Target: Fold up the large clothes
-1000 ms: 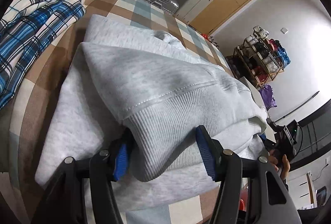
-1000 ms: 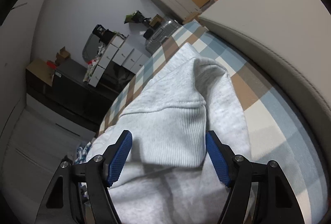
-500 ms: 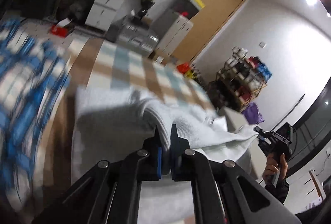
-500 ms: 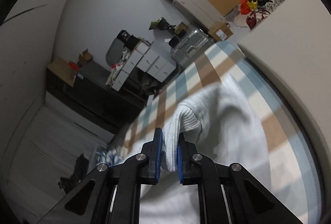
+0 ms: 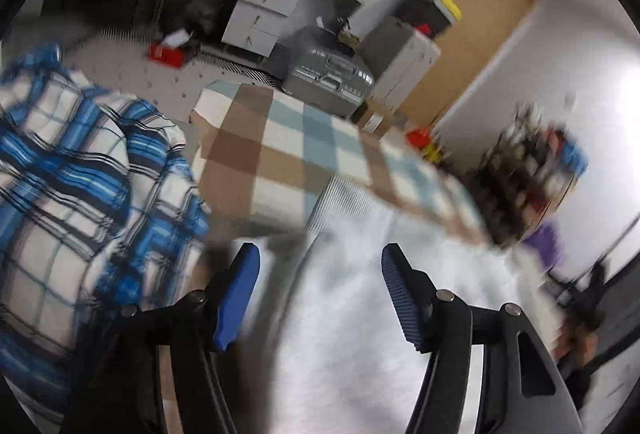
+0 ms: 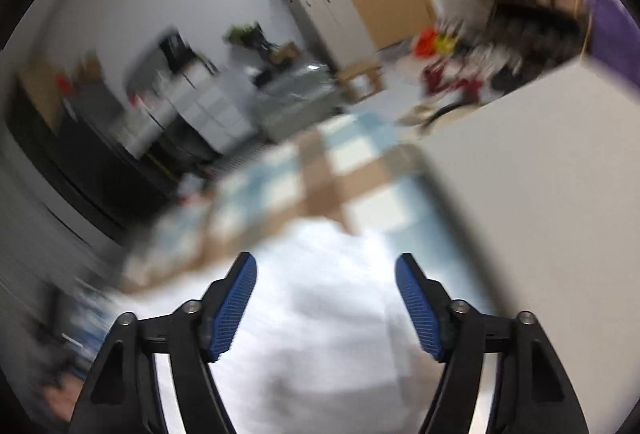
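A light grey sweatshirt (image 5: 360, 322) lies on the checked bedspread (image 5: 280, 153), blurred by motion in both views. My left gripper (image 5: 318, 266) hangs above it, its jaws opening, and the blue pads grip nothing. The same sweatshirt (image 6: 320, 314) fills the lower middle of the right wrist view. My right gripper (image 6: 324, 270) is above it with its jaws opening too, and the cloth lies below them, free of the pads.
A blue and white plaid garment (image 5: 80, 201) lies at the left. A pale headboard or mattress edge (image 6: 540, 193) runs along the right. A silver suitcase (image 5: 328, 69), white drawers (image 5: 260, 9) and a cluttered shelf (image 5: 540, 161) stand beyond the bed.
Both grippers pinched the sweatshirt's ribbed hem, carried it across and have let it go. Both now stand apart and higher above the cloth.
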`<state>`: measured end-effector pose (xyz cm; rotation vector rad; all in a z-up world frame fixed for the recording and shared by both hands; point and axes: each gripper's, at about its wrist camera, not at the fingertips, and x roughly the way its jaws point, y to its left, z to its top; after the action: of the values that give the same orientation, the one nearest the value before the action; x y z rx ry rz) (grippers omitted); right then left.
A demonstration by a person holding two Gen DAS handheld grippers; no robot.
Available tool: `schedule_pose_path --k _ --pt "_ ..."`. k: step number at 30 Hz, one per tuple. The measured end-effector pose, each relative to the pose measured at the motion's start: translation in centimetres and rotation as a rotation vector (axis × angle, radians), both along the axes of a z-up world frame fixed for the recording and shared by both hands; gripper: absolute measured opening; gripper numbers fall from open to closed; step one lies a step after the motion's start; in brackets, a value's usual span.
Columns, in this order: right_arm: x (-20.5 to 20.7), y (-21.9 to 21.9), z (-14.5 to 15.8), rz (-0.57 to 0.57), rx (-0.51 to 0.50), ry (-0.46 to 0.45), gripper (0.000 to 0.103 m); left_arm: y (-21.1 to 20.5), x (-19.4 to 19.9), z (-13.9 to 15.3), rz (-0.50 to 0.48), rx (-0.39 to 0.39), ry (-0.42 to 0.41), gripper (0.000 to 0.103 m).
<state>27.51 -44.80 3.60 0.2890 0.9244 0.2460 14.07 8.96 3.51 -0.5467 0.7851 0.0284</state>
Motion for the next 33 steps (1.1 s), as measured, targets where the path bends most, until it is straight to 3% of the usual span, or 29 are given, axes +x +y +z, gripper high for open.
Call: schedule_pose_path --k 2,6,9,10,11,12,14,15,16,18,21,24,26,30,33 --pt "-0.9 -0.3 -1.2 0.040 -0.047 0.036 0.075 -1.1 0.8 -1.6 -0.050 0.044 0.067 0.058" --pt "-2.0 -1.1 -3.6 0.047 0.001 0.112 0.075 -3.4 3.3 -2.8 -0.123 0.070 0.122 0.058" --pt "-2.1 -0.9 -3.6 0.048 0.036 0.098 0.075 -4.8 5.0 -2.6 -0.141 0.193 0.147 0.058" --pt "-1.8 -0.7 -3.8 0.046 0.040 0.094 0.075 -4.9 5.2 -2.6 -0.130 0.214 0.138 0.037" --pt "-1.3 -0.5 -4.0 0.045 0.045 0.090 0.075 -5.0 5.3 -2.7 -0.127 0.219 0.131 0.005" --pt "-0.9 -0.3 -4.2 0.049 0.049 0.089 0.071 -4.7 5.4 -2.8 -0.136 0.205 0.135 0.002" --pt "-0.4 0.3 -4.7 0.049 0.023 0.105 0.044 -4.0 4.6 -2.2 -0.130 0.175 0.085 0.002" --pt "-0.1 1.0 -4.9 0.068 -0.023 0.108 0.010 -3.7 4.0 -1.7 -0.128 0.167 0.059 0.002" --pt "-0.1 1.5 -4.9 0.076 -0.070 0.095 0.004 -3.2 3.1 -1.2 -0.113 0.149 0.035 0.002" --pt "-1.2 2.0 -3.4 0.127 -0.061 0.019 0.004 -1.8 1.8 -0.2 -0.093 0.080 -0.003 0.001" --pt "-4.1 1.6 2.6 0.190 0.028 -0.174 0.004 0.0 -0.7 2.6 -0.098 -0.006 -0.096 0.001" --pt "-4.6 0.5 6.1 0.143 0.063 -0.255 0.004 1.5 -0.3 3.1 -0.073 -0.038 -0.086 0.001" --pt "-3.4 0.1 5.7 0.095 0.043 -0.217 0.004 2.3 1.6 0.9 -0.032 -0.051 0.004 0.001" --pt "0.8 0.5 -0.9 0.013 -0.068 0.022 0.005 1.3 4.6 -4.6 -0.005 -0.004 0.202 0.001" --pt "2.6 1.2 -4.9 -0.006 -0.150 0.191 0.019 0.7 5.2 -6.2 -0.009 -0.007 0.261 0.009"
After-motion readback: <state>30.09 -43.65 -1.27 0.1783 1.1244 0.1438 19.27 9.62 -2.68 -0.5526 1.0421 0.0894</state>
